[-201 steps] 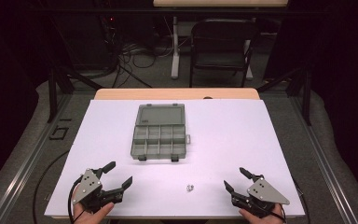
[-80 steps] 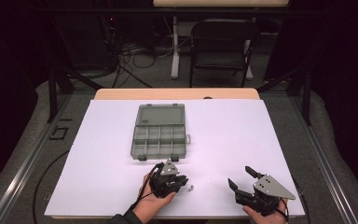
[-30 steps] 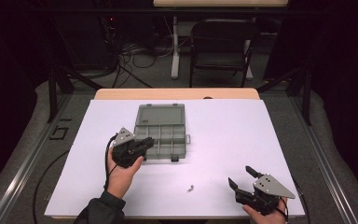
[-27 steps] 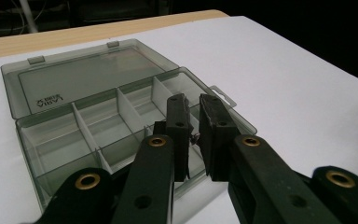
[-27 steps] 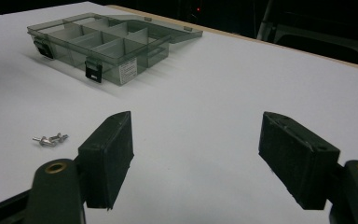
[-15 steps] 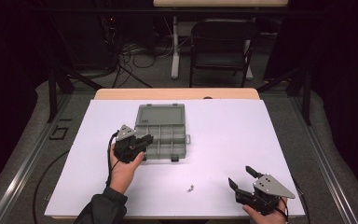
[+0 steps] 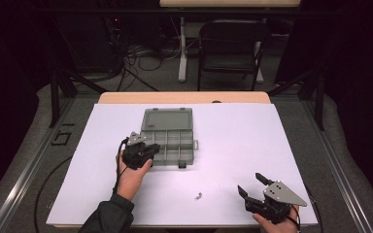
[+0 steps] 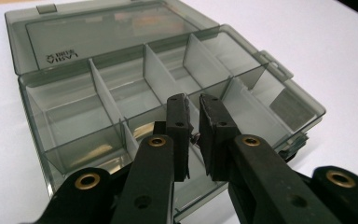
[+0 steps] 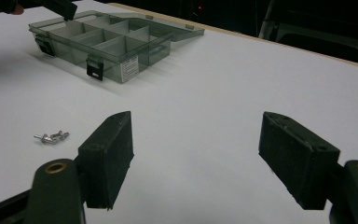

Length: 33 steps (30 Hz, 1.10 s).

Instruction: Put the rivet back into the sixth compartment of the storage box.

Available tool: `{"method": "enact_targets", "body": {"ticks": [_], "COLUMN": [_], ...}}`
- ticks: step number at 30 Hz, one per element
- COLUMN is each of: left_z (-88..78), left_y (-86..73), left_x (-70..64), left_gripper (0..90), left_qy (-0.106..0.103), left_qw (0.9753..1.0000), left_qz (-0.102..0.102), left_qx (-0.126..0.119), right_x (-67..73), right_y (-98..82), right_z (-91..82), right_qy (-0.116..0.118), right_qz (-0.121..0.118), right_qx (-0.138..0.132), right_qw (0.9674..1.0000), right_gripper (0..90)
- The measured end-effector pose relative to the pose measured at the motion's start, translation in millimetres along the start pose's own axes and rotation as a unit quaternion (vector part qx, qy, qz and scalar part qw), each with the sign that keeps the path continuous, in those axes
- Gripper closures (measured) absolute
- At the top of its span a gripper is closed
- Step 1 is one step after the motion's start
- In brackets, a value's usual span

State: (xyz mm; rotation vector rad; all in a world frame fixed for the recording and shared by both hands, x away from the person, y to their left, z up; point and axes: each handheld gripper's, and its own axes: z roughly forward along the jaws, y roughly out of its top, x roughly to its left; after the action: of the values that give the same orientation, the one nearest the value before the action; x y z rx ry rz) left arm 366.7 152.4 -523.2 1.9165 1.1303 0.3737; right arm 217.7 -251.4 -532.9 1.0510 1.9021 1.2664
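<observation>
We see the white bench (image 7: pixel 233 145) lit evenly from above, bright against a room that falls almost black toward twelve o'clock, and shadows on it are soft and short. In the left gripper view the near fingers (image 8: pixel 214 135) are sharp while the clear organiser box (image 8: pixel 121 93) softens toward its far lid, where pale glare sits. The right gripper view blurs slightly at six o'clock.
</observation>
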Motion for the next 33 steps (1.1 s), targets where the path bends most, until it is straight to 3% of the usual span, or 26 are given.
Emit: {"method": "enact_targets", "body": {"ticks": [8,17,33], "left_z": [5.6,7.5,7.8], "left_y": [-3.3,-4.4,-5.0], "left_x": [-0.9,-0.4,-0.6], "left_gripper": [82.5,82.4,79.3], "left_qy": [0.006,0.007,0.01], "left_qw": [0.9998,0.9996,0.9997], "left_qz": [0.011,0.011,0.01], "left_qx": [0.016,0.024,0.019], "right_x": [0.2,0.2,0.2], "right_y": [0.0,0.0,0.2], "right_z": [-0.2,0.1,-0.4], "right_qy": [0.001,0.001,0.002], "right_qz": [0.0,0.0,0.0], "right_qx": [-0.001,-0.001,0.0], "right_qw": [1.0,1.0,1.0], "right_gripper": [25.8,25.8,25.8]}}
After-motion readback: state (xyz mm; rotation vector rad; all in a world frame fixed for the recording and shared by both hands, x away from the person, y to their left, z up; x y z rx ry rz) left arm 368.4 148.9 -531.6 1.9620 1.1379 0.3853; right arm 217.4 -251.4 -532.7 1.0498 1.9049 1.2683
